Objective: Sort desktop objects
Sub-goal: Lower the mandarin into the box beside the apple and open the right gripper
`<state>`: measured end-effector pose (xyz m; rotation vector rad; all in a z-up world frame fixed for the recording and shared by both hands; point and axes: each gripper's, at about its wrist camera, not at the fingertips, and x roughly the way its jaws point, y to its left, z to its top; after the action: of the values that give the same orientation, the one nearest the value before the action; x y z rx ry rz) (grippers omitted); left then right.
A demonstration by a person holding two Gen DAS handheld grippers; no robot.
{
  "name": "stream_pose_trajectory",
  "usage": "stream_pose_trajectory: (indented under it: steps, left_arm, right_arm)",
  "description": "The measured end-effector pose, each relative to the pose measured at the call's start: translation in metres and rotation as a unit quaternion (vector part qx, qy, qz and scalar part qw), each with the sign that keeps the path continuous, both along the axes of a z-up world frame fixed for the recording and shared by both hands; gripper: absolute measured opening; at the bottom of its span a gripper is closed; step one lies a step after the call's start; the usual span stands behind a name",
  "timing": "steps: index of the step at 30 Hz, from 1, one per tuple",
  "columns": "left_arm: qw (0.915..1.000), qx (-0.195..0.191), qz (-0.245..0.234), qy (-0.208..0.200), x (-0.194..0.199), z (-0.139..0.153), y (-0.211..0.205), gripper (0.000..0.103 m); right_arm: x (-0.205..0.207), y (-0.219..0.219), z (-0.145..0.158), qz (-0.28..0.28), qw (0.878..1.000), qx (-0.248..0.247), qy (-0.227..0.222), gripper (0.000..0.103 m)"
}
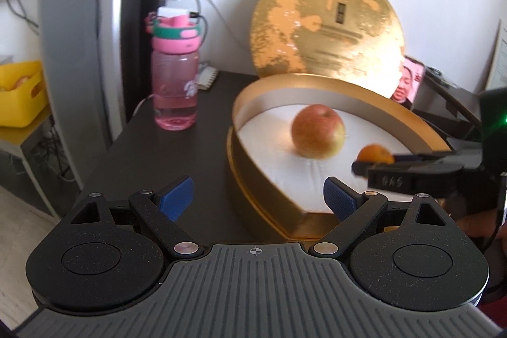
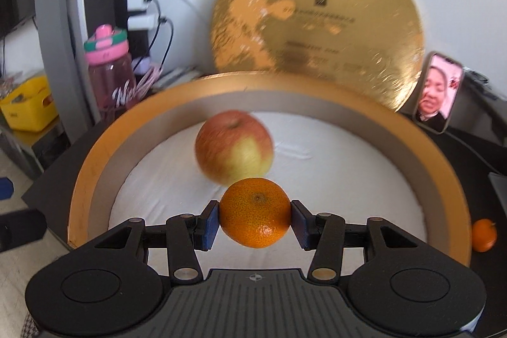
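A round gold box [image 1: 244, 122] [image 2: 95, 154] with a white lining stands on the dark desk. A red-yellow apple [image 1: 317, 131] [image 2: 234, 146] lies inside it. My right gripper [image 2: 255, 222] is shut on an orange tangerine [image 2: 255, 220] and holds it over the box's near side, in front of the apple. In the left wrist view the right gripper [image 1: 374, 162] comes in from the right with the tangerine [image 1: 375, 153]. My left gripper [image 1: 258, 198] is open and empty, just in front of the box's near rim. A second tangerine [image 2: 484, 235] lies on the desk right of the box.
The gold lid [image 1: 326, 24] [image 2: 317, 18] leans against the wall behind the box. A pink water bottle [image 1: 174, 75] [image 2: 109, 68] stands left of the box. A phone [image 2: 439, 92] stands at the right. A yellow bin [image 1: 19, 94] sits off the desk at left.
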<state>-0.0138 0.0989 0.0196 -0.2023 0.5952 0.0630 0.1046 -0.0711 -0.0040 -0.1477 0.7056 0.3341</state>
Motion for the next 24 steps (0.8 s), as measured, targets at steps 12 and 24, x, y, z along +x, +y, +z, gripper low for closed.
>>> stream_pose_trajectory:
  steps: [12, 24]
  left_arm:
    - [0.9995, -0.013, 0.027, 0.009, 0.001, -0.004, 0.021, 0.093]
    - [0.9997, 0.005, 0.017, 0.019, 0.000, -0.003, 0.006, 0.093]
  right_arm:
    - [0.021, 0.032, -0.016, 0.013, 0.998, -0.009, 0.060, 0.048]
    - [0.000, 0.004, 0.005, 0.007, 0.999, 0.027, 0.016, 0.062]
